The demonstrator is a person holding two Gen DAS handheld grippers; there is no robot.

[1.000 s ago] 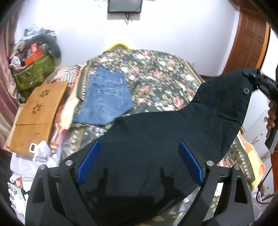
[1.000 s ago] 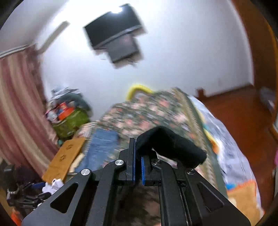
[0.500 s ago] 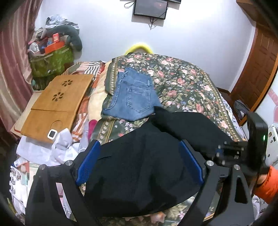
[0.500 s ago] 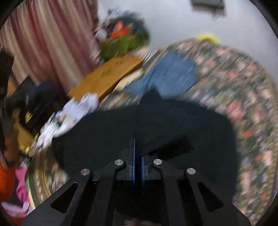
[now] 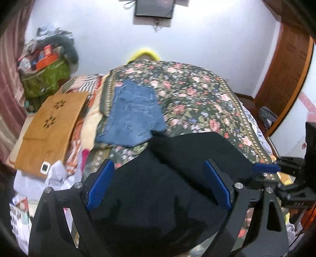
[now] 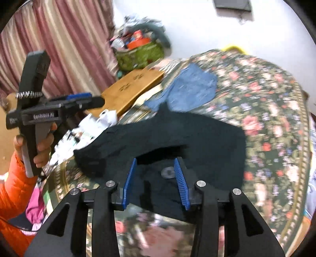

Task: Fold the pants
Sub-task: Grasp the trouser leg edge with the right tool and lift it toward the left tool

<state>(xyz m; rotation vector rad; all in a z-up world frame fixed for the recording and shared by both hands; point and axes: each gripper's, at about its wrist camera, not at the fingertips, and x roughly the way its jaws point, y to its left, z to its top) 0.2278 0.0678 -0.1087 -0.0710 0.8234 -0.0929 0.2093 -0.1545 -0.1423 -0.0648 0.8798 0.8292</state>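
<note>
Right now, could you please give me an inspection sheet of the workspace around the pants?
Surface: bed under a floral bedspread.
Job's things: black pants lying folded over on the near part of the bedspread; blue jeans folded, farther back.
Clutter: wooden lap desk, white cloths and a green bag piled with things, all on the left side.
Grippers: right gripper open, its jaws having just been opening, the pants below the fingers and no longer pinched; left gripper open above the pants, gripping nothing.
Cables: loose wires under the wall screen.
Surroundings: striped curtain, white wall, wooden door.
</note>
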